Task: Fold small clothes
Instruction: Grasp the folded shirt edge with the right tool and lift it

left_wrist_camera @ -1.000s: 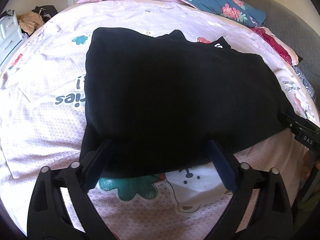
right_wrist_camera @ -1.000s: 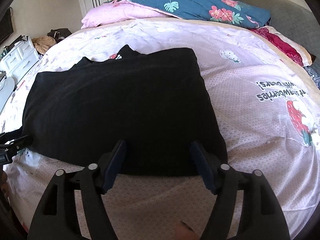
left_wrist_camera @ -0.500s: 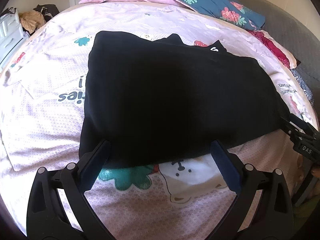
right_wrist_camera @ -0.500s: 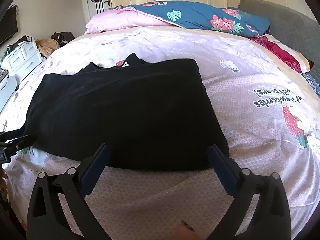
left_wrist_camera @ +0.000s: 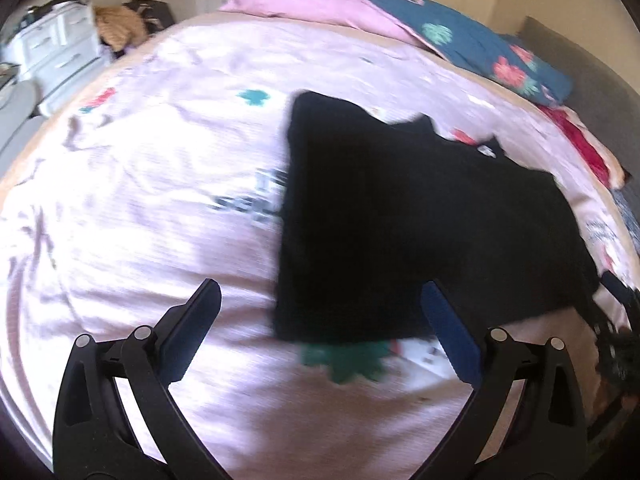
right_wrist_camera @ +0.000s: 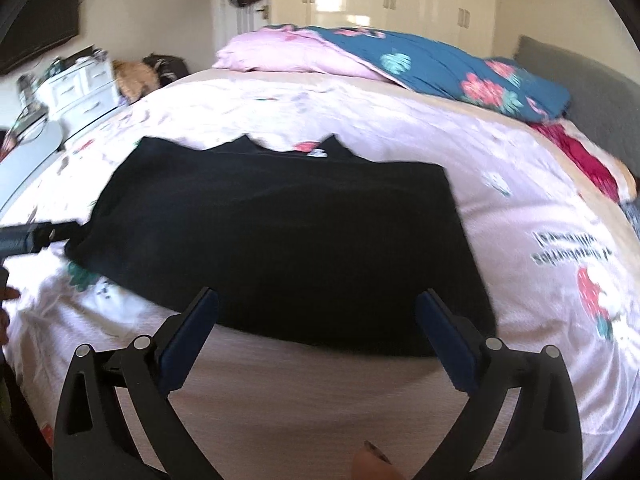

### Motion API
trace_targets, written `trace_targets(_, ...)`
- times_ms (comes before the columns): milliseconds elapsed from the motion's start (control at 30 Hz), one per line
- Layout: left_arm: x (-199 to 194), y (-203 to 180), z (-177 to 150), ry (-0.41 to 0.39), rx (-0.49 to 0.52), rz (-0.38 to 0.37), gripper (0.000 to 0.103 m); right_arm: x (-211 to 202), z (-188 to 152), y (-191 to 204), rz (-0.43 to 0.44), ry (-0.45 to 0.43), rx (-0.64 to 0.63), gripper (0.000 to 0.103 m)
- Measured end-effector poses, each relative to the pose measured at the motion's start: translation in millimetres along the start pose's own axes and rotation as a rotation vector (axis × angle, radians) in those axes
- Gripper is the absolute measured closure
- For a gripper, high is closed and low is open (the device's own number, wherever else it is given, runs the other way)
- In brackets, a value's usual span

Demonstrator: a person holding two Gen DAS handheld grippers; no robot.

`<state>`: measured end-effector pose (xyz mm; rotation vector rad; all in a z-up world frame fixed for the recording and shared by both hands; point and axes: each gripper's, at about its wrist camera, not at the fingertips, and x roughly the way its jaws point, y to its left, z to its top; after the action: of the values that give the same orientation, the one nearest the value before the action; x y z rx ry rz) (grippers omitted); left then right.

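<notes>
Clothes-wise, I count one black garment (right_wrist_camera: 280, 248), folded flat on one pink bedspread (right_wrist_camera: 520, 208). My two grippers, left gripper (left_wrist_camera: 320, 320) and right gripper (right_wrist_camera: 318, 320), both gape wide, holding nothing.

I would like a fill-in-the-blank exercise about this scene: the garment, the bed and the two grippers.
1. The folded garment lying on the bed is ____ in colour.
2. The jaws of the right gripper stand ____, with nothing pressed between them.
3. The garment rests on a ____ bedsheet printed with cartoon pictures.
4. The left gripper holds ____.

Missing words: black; open; pink; nothing
</notes>
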<state>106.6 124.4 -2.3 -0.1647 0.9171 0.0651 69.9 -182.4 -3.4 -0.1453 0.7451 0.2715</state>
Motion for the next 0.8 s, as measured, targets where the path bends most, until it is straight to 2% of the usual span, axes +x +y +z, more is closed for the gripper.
trace_targets(233, 8.0, 24.7, 20.7, -0.005, -0.031, 0.068, 0.009, 7.1, 9.6, 51.2, 0.061, 0.002, -0.127, 0.004)
trace_targets(333, 15.8, 29.0, 31.0, 0.015, -0.039, 0.090, 0.009, 14.3, 14.3, 74.7, 0.096, 0.017, -0.179, 0.004)
trace_targets(433, 21.4, 29.7, 40.7, 0.014, -0.041, 0.092, 0.009, 21.9, 16.0, 97.4, 0.114, 0.031, -0.236, 0.004)
trace_targets(667, 41.9, 24.0, 56.5, 0.033, -0.003, 0.105, 0.009, 48.8, 11.3, 152.3, 0.109, 0.069, -0.394, 0.004)
trace_targets(800, 54.2, 21.3, 67.3, 0.044, 0.015, 0.106, 0.009, 65.7, 12.1, 168.1, 0.089, 0.088, -0.416, 0.004)
